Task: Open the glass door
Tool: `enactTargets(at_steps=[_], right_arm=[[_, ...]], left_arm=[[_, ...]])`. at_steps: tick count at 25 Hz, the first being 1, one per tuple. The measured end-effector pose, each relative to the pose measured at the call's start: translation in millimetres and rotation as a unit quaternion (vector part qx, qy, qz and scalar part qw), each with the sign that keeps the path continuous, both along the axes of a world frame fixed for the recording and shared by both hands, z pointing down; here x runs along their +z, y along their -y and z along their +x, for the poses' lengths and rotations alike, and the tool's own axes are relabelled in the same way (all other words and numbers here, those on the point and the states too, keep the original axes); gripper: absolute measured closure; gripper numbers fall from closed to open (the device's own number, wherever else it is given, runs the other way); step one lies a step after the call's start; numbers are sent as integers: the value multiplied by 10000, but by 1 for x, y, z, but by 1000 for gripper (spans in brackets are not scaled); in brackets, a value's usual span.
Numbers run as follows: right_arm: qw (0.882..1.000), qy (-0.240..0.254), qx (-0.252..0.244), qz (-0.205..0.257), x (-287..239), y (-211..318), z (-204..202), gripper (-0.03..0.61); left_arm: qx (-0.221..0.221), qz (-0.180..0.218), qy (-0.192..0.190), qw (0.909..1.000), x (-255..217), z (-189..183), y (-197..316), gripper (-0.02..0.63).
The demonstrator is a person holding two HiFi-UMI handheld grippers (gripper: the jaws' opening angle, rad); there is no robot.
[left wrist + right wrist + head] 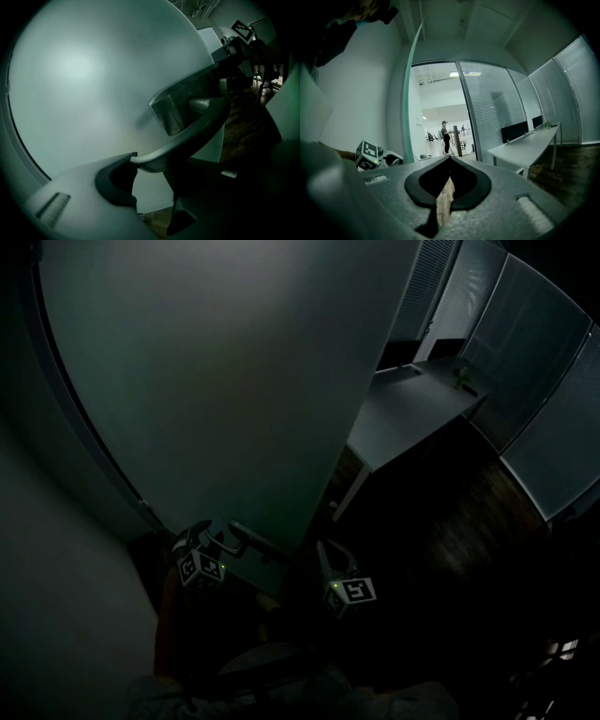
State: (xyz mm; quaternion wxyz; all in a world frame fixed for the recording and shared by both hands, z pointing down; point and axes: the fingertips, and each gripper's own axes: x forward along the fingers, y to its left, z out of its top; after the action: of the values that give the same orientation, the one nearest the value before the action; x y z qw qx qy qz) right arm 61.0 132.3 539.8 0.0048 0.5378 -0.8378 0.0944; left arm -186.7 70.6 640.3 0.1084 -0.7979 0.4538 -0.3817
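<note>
The frosted glass door (216,381) fills the head view and stands partly swung open; its edge (408,93) shows in the right gripper view. A metal lever handle (253,540) juts from it low down. My left gripper (214,538) is at the handle's free end. In the left gripper view the curved handle (187,136) runs between the jaws of my left gripper (150,164), which are shut on it. My right gripper (323,547) hangs past the door's edge, apart from it. Its jaws (449,161) meet at the tips with nothing held.
A long white desk (412,404) stands beyond the door's edge over dark wood flooring. Glass partitions with blinds (544,390) line the right. A grey wall (56,596) is at the left. Through a doorway, a person (445,136) stands far off in a bright hall.
</note>
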Motion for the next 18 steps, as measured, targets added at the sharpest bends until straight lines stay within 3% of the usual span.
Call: enactTargets(at_steps=[9, 18], right_arm=[[9999, -64, 82, 22, -4, 5, 8, 577], [9998, -156, -97, 12, -3, 6, -5, 577]], left_arm=[[-25, 8, -48, 10000, 5, -11, -17, 439], [-246, 370, -119, 9989, -24, -22, -39, 442]])
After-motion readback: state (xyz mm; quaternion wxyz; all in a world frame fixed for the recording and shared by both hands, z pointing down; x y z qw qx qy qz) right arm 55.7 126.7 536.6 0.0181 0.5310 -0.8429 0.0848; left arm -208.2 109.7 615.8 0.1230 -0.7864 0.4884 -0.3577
